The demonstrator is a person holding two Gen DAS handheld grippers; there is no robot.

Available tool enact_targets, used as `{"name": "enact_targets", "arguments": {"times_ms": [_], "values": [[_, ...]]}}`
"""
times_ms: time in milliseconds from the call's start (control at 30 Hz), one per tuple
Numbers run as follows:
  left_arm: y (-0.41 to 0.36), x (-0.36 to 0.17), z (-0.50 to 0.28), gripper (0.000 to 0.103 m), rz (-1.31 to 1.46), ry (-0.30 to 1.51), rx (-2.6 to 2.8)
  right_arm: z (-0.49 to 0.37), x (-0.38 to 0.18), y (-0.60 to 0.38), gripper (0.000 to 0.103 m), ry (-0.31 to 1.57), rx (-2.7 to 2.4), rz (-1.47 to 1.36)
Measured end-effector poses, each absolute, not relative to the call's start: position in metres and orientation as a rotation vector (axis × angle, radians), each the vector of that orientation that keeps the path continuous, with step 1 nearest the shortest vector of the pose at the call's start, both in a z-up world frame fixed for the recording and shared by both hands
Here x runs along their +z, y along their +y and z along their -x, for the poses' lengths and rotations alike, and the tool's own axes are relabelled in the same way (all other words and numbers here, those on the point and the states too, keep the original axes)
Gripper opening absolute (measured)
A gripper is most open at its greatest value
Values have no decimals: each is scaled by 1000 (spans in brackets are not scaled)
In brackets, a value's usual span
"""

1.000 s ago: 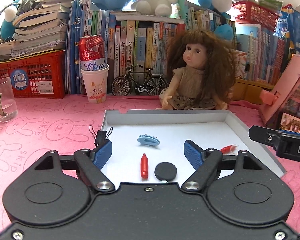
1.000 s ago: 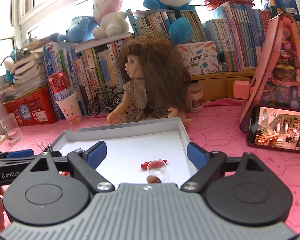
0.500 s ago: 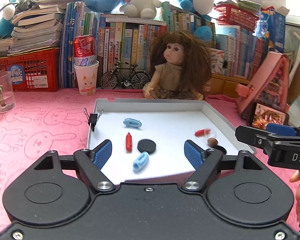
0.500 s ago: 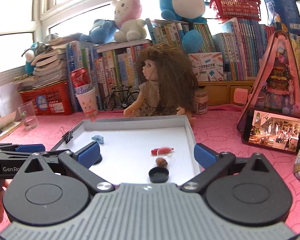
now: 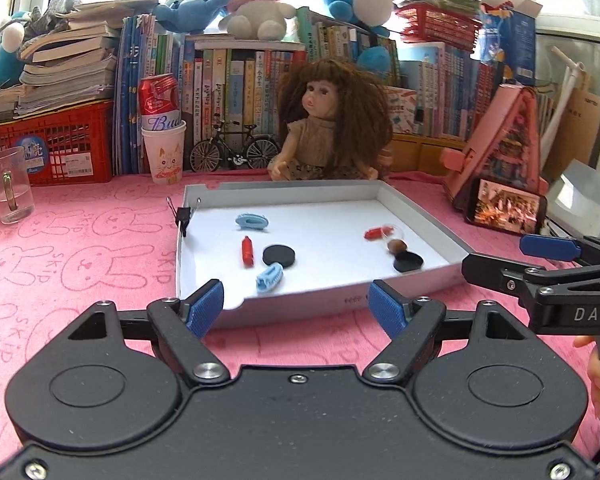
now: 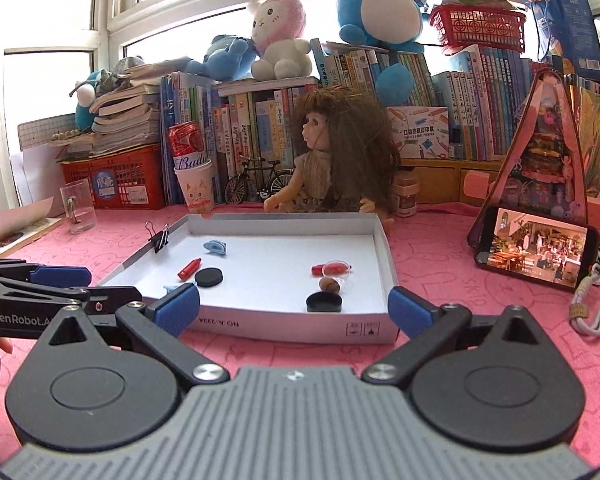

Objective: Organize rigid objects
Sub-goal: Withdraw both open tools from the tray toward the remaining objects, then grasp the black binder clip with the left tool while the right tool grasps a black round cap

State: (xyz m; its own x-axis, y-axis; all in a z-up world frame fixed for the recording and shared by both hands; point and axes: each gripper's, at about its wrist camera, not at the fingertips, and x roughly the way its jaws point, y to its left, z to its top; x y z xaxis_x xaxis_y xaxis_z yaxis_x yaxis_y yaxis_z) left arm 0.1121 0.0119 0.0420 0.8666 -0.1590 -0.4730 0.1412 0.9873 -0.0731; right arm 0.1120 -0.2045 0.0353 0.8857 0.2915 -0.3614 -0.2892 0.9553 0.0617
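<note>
While both grippers hang short of the tray's [image 5: 416, 280] near wall, nothing is gripped; left gripper [image 5: 296, 300] jaws spread wide, empty; right gripper [image 6: 294, 306] likewise spread, empty; all small items lie ahead inside the tray. Nearest the left gripper: blue clip [image 5: 269, 277], long axis diagonal, just past the near wall; nearest the right gripper: black cap [image 6: 324, 303], dead ahead. Count: two blue clips, second one [image 5: 252, 222] further back; two red pieces [image 5: 247, 251] [image 5: 376, 233]; two black round pieces, disc [image 5: 279, 256] plus the cap; one brown nut-like bit [image 6: 329, 284]; one binder clip [image 5: 183, 216] on the left rim. My guess: left takes the near clip first.
</note>
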Motion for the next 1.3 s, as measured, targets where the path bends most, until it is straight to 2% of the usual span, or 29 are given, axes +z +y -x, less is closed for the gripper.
{"name": "enact_targets", "arguments": {"times_ms": [733,1300], "values": [[6,11,-52,78,-28,524,-230,-61,10,-203,103,371,325,87],[8,12,-23,78,-40,475,-260,-33,-8,-198,103,385,366,155]]}}
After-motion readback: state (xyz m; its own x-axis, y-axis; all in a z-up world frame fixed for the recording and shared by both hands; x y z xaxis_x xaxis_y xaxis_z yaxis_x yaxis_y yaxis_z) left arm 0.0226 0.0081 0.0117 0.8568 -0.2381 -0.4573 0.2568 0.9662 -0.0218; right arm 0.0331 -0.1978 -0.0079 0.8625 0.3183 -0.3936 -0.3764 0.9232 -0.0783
